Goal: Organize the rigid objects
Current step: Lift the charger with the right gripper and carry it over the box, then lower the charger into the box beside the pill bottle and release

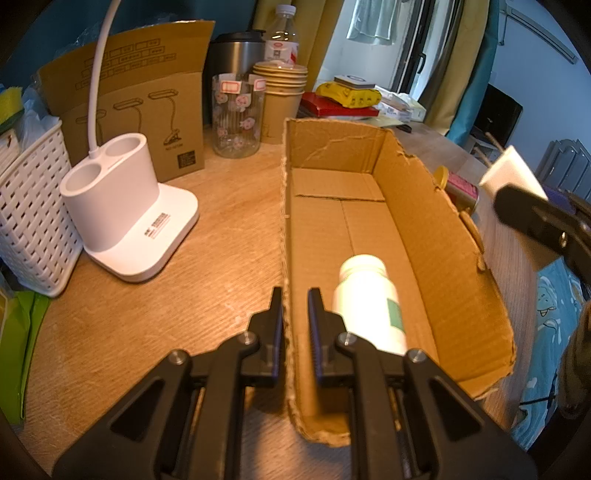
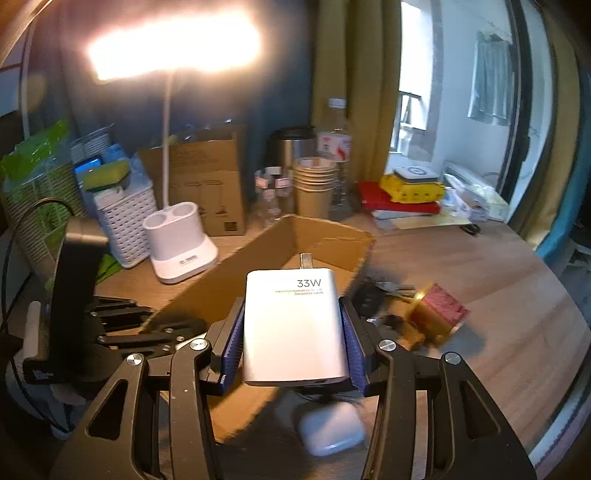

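On a wooden desk (image 1: 122, 332), from left to right, stand one white lattice basket (image 1: 35, 221), one white desk lamp (image 1: 125, 206) whose base has two round wells, one flattened lamp carton (image 1: 147, 96), one clear jar with pink stickers (image 1: 238, 114), one stack of paper cups (image 1: 282, 99), one steel tumbler (image 1: 236, 51) and one water bottle (image 1: 282, 33). The left gripper (image 1: 295, 302) is clamped on the left wall of the single open cardboard box (image 1: 450, 280), one finger outside, one inside. One white pill bottle (image 1: 369, 299) lies on its side on the box floor, just beside the inner finger. At right, the right gripper (image 2: 293, 328) is closed on one white 33W charger (image 2: 293, 325), pads pressing both its sides, held in the air over the box's near edge. Below it one white earbud case (image 2: 330, 430) rests on the desk; one pink-and-gold box (image 2: 437, 314) and a bunch of keys (image 2: 388, 286) lie to the right of the cardboard box.
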The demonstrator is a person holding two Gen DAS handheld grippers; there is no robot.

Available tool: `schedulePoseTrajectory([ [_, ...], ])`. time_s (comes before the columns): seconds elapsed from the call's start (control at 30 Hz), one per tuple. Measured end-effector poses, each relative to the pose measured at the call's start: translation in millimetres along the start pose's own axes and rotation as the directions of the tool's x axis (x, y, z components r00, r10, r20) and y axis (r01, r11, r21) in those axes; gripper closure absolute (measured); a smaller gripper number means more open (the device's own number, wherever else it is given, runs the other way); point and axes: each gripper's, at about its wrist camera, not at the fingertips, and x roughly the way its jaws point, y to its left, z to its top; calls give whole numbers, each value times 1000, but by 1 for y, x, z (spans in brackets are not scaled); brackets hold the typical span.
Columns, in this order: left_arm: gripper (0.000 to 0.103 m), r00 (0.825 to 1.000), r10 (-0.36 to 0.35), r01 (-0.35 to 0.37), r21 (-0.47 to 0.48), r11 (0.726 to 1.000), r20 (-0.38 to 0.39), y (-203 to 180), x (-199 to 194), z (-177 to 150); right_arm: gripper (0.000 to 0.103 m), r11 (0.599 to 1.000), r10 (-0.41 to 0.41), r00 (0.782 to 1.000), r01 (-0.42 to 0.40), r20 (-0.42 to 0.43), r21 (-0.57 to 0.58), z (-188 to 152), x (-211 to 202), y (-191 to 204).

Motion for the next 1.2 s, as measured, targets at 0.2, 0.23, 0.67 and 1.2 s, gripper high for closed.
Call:
schedulePoseTrajectory([
  [0.2,90,1000,0,0,0,1000,0,-1,0,0,53,999,32,999,-32,-22,-12,-3,12,15],
  [0.23,90,1000,0,0,0,1000,0,0,0,0,53,999,34,999,-35,-28,-13,-4,14,16],
  [0.67,90,1000,0,0,0,1000,0,0,0,0,53,999,51,996,-51,-78,-3,-18,32,20],
  [1.2,90,1000,-3,3,1,1000,-1,-1,0,0,53,999,-6,991,0,-135,-38,-25,44,28],
])
